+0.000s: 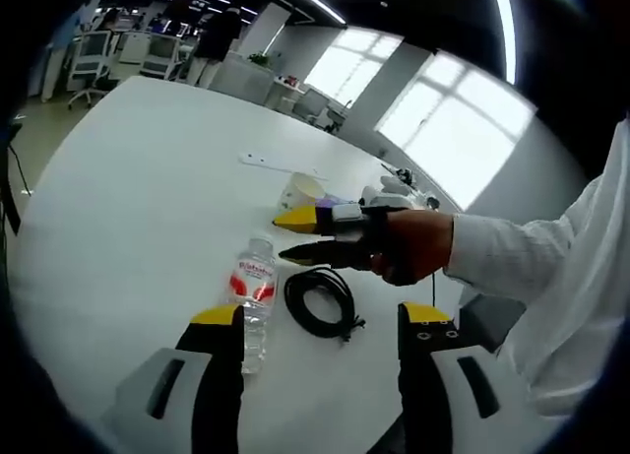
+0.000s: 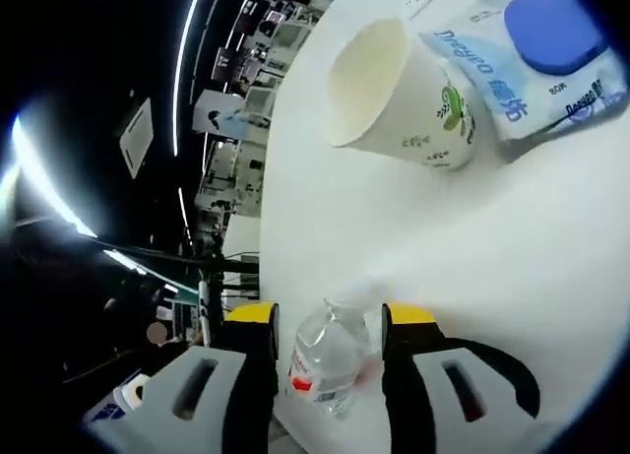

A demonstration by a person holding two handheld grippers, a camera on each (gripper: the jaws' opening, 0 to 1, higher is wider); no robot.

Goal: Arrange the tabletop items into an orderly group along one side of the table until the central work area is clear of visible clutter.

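Observation:
A clear water bottle (image 1: pixel 252 294) with a red label lies on the white table (image 1: pixel 138 198), just inside my left jaw. A coiled black cable (image 1: pixel 320 301) lies beside it. My left gripper (image 1: pixel 322 314) is open wide above both and holds nothing. A gloved hand brings my right gripper (image 1: pixel 295 235) in from the right, its jaws parted, the tips just past the bottle's cap. In the right gripper view the water bottle (image 2: pixel 330 360) shows through the gap of my open right gripper (image 2: pixel 330 314), untouched. Beyond it are a paper cup (image 2: pixel 394 99) and a wipes pack (image 2: pixel 532 50).
The paper cup (image 1: pixel 300 190) stands behind the right gripper, and a white power strip (image 1: pixel 266 162) lies farther back. Small white items (image 1: pixel 394 190) sit near the table's far right edge. A person's white sleeve (image 1: pixel 551 267) is at the right. Office chairs (image 1: pixel 89 55) stand beyond the table.

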